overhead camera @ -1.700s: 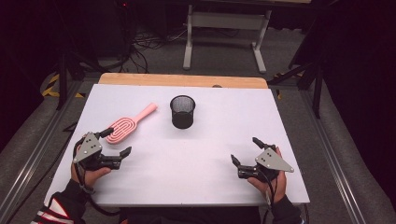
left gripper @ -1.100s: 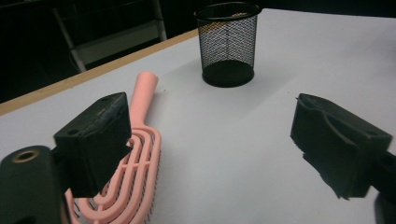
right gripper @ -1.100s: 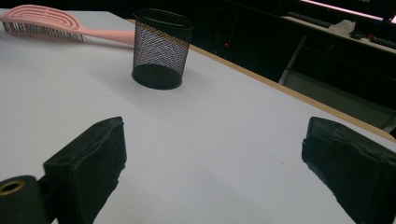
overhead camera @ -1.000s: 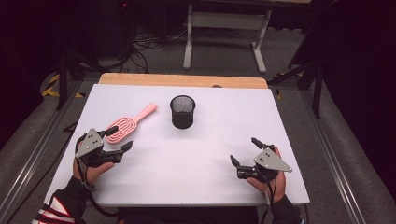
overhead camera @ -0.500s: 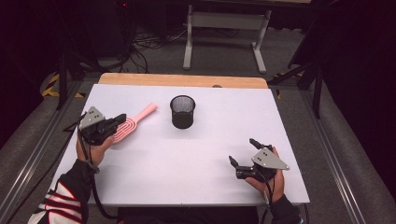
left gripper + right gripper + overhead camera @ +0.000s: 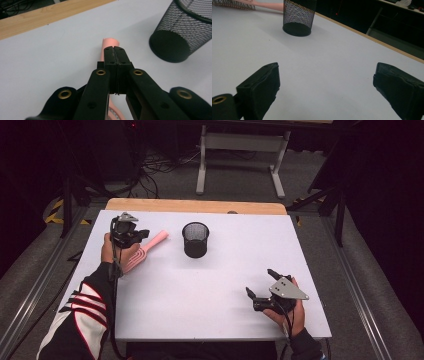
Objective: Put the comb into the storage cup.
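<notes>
Two grippers work the white surface (image 6: 200, 290): the left gripper (image 6: 136, 235), fingers pressed fully together with nothing visible between them, sits above the pink hairbrush (image 6: 142, 251) near the left edge. Right gripper (image 6: 260, 296) rests by the near edge, fingers spread wide, well apart from the mesh cup (image 6: 195, 240), with bare surface between.

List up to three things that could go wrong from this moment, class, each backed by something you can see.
1. The left gripper has its fingers pressed together above the pink hairbrush handle with nothing between them, so any lift would come up empty.
2. The black mesh cup stands close beside the brush; a sweep could tip it.
3. The right gripper is open and far off, probably too far to steady anything.
</notes>
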Available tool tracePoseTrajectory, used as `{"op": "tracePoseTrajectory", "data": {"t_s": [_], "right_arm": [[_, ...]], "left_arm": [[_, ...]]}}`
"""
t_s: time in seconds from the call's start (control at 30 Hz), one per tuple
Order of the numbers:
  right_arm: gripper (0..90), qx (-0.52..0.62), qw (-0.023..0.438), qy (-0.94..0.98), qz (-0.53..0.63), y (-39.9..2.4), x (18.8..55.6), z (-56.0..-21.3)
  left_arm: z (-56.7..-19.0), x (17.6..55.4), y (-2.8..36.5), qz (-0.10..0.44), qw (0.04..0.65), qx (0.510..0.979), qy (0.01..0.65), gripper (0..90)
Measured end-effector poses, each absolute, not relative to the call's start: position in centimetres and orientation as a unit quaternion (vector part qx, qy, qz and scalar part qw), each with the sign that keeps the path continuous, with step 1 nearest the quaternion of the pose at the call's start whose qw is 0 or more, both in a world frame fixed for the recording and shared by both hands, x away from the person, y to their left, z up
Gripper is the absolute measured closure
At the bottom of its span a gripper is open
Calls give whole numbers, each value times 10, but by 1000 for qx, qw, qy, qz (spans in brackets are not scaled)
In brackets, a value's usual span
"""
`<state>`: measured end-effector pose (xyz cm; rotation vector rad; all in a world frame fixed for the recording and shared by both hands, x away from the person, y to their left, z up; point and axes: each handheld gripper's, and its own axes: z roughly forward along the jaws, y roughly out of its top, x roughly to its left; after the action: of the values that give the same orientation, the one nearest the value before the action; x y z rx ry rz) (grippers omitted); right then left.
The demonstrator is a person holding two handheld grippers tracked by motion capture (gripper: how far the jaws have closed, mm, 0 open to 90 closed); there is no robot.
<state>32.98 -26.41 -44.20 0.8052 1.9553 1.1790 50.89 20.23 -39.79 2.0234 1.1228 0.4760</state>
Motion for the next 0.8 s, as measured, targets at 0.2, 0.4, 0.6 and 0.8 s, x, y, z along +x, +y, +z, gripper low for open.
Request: {"op": "tracePoseTrajectory", "data": {"t_s": [0.2, 0.4, 0.6, 0.8], "right_arm": [[75, 311, 348, 760, 452, -263, 331, -443], [75, 311, 347, 763, 447, -264, 332, -445], [76, 308, 348, 766, 444, -264, 332, -445], [76, 306, 350, 767, 442, -264, 332, -445]], "left_arm": [[-406, 530, 191, 162, 341, 809, 451, 900], [-414, 544, 176, 156, 286, 827, 458, 900], [-417, 551, 166, 154, 247, 846, 447, 900], [-416, 553, 153, 168, 224, 852, 442, 900]]}}
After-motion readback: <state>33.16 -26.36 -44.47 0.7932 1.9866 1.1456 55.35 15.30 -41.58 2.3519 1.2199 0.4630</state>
